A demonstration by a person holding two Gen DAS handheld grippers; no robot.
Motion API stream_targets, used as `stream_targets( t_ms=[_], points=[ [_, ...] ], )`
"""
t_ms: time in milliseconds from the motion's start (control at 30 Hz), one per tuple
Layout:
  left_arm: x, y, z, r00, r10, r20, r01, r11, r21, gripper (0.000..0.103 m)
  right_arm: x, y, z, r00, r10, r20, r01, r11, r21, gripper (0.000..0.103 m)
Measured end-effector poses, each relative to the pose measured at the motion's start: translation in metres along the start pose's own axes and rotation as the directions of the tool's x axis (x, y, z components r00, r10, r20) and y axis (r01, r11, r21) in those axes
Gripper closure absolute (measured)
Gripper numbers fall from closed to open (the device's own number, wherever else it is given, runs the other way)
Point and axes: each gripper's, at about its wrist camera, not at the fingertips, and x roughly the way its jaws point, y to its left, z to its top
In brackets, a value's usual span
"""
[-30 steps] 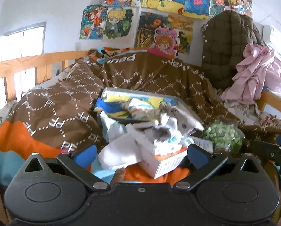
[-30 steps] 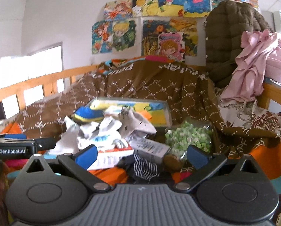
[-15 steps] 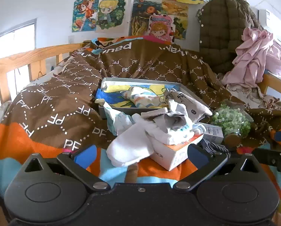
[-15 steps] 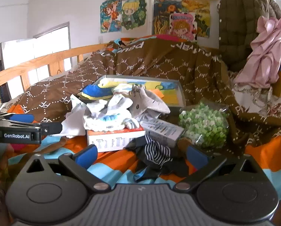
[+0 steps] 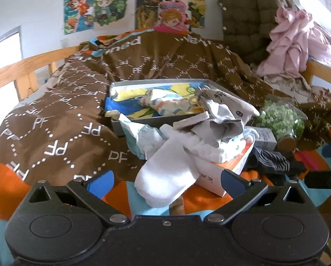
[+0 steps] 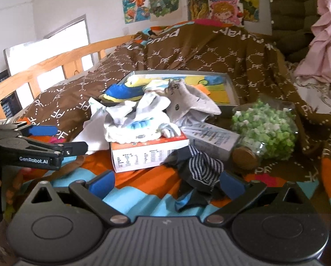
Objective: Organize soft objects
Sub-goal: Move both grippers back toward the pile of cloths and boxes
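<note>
We've got both grippers spread wide over the bed, nothing held. Our left gripper (image 5: 166,180) hovers just short of a white sock (image 5: 165,175) drooping at 12 o'clock off a pile of socks (image 6: 143,119) heaped on a white box (image 6: 147,155). Our right gripper (image 6: 167,180) faces a striped dark sock (image 6: 200,168) at 1 o'clock, beside a jar (image 6: 265,128) of green bits; a tray (image 6: 230,88) sits behind.
</note>
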Motion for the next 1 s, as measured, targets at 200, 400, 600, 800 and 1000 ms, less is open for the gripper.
stream_targets(
  t_ms=[200,400,600,800,1000],
  points=[
    [0.018,0.006,0.002,0.996,-0.076,-0.053,0.078,0.996,0.036,0.001,0.023,-0.001,0.01,1.0,0.002,-0.015,-0.003,0.998,-0.067,0.001],
    [0.017,0.006,0.019,0.991,-0.134,0.018,0.134,0.99,0.035,0.001,0.042,-0.015,0.02,1.0,-0.025,-0.018,0.023,0.997,-0.068,0.003],
    [0.024,-0.014,0.045,0.977,-0.197,0.084,0.191,0.979,0.068,0.001,0.056,-0.023,0.022,0.998,-0.036,-0.044,0.032,0.996,-0.078,0.008],
    [0.037,-0.028,0.055,0.965,-0.246,0.094,0.241,0.969,0.06,0.003,0.066,-0.028,0.024,0.997,-0.043,-0.069,0.037,0.995,-0.09,0.013],
    [0.047,-0.031,0.055,0.958,-0.282,0.053,0.279,0.959,0.049,0.016,0.082,-0.042,0.024,0.989,-0.038,-0.141,0.034,0.999,-0.029,0.02]
  ],
)
